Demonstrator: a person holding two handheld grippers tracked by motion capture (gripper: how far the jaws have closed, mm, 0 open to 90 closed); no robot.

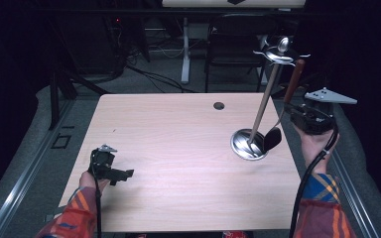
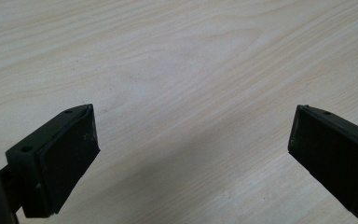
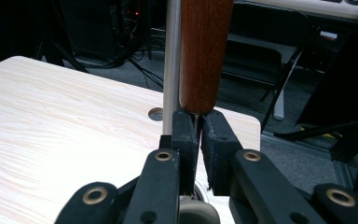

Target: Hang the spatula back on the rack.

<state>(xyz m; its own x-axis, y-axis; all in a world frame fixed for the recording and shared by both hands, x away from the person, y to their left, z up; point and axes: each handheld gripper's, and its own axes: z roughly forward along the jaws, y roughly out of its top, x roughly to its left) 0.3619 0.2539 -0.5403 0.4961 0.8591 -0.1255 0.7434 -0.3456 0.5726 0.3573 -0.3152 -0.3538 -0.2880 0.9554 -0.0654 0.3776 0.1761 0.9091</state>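
Right gripper (image 1: 297,115) sits at the table's (image 1: 178,148) right edge, jaws clamped on the thin metal neck of a wooden-handled utensil (image 1: 293,82); its dark head (image 1: 272,139) hangs just beside the steel stand (image 1: 267,101), over the rim of the stand's round base (image 1: 243,145). Left gripper (image 1: 121,174) rests low near the front-left corner, jaws apart over bare wood, holding nothing. The tabletop between the grippers lies open. A cable hole (image 1: 219,105) sits near the far edge.
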